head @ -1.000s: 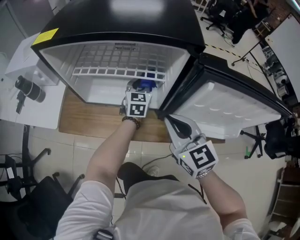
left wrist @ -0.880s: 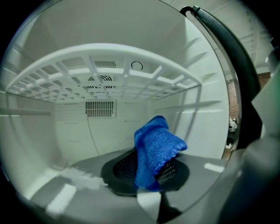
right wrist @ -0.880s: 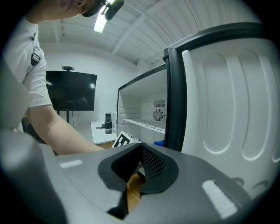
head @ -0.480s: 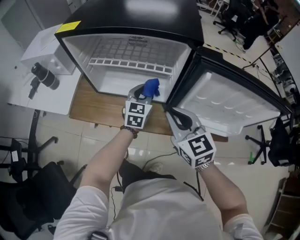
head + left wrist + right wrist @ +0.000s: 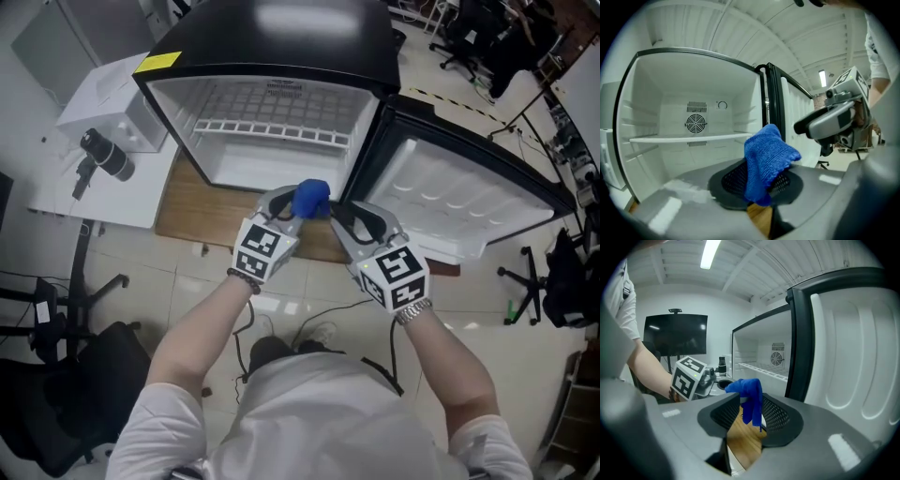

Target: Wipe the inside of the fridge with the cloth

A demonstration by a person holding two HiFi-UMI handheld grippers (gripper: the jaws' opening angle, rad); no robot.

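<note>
The left gripper (image 5: 284,202) has drawn out of the fridge (image 5: 281,52) since a second ago and now sits in front of its open mouth. It carries the blue cloth (image 5: 310,199) with it. The cloth is pinched between the left gripper's narrowly parted fingers (image 5: 729,180), its bunched top standing above them.

Just to the right, the right gripper (image 5: 343,216) has just been opening its jaws. Its fingers (image 5: 780,420) stand wide apart, and the hanging cloth (image 5: 750,398) shows in the gap between them with neither pad pressing on it.

There are two grippers and one cloth, their tips close together over the wooden platform (image 5: 197,208) under the fridge.

Beyond them, the white compartment holds a single wire shelf (image 5: 272,130), with a round fan grille (image 5: 696,123) on the far wall. The fridge door (image 5: 459,202) stands swung open to the right. At left, a black lens-like device (image 5: 105,155) rests on a white table (image 5: 70,192).
</note>
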